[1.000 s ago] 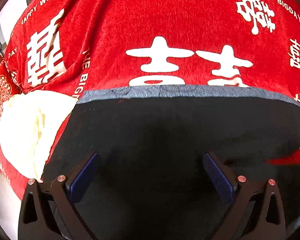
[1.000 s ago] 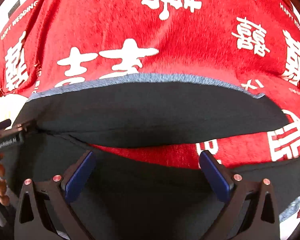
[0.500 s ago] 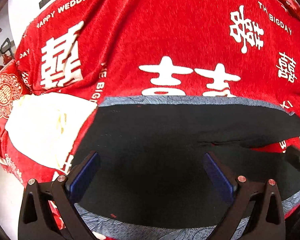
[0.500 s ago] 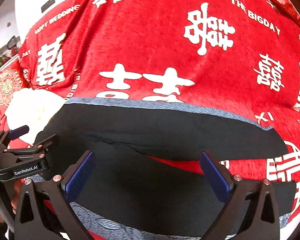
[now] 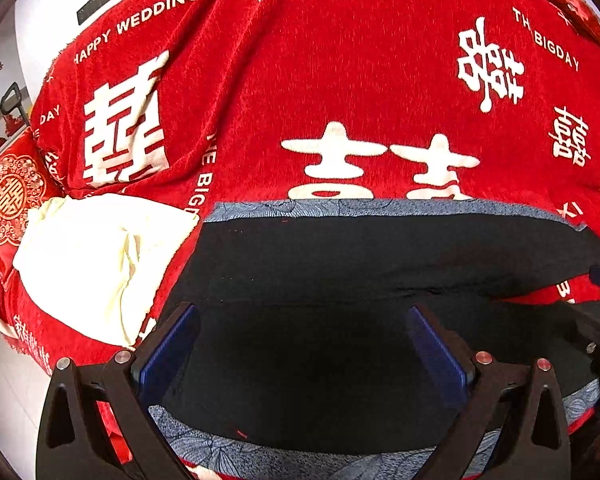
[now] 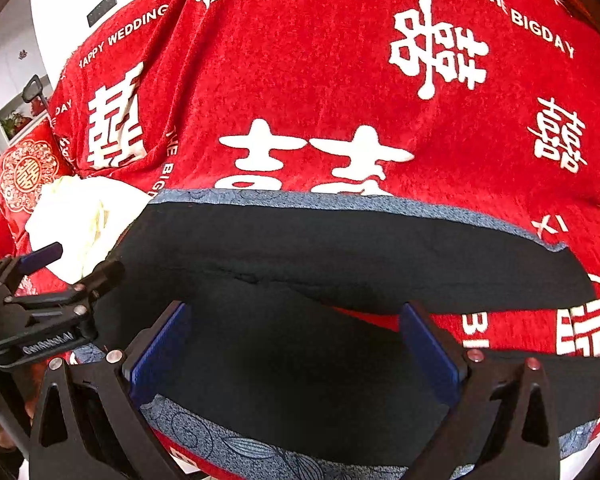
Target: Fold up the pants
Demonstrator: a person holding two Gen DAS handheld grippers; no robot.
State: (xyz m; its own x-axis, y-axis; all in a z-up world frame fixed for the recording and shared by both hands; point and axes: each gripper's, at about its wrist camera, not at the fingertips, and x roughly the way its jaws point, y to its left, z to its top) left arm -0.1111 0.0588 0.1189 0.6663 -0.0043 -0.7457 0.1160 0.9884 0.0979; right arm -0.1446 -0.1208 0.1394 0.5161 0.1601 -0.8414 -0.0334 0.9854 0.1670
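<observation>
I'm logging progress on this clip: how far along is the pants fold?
Done: the black pants lie spread on the red blanket, legs apart with red showing between them. In hand: nothing; the left gripper and right gripper hover with jaws open. Left: the fold itself.

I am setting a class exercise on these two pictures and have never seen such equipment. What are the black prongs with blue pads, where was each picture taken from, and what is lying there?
There is no robot. A person holds a two-fingered claw in each hand, and a wide-angle camera on each claw looks forward along its fingers. One picture comes from the left claw, the other from the right claw. The right view also shows the left claw at its left edge. Both claws are open and hold nothing. Below them lie dark pants with a blue-grey patterned band, spread on a red cover printed with white characters. A cream cloth lies to the left of the pants.
</observation>
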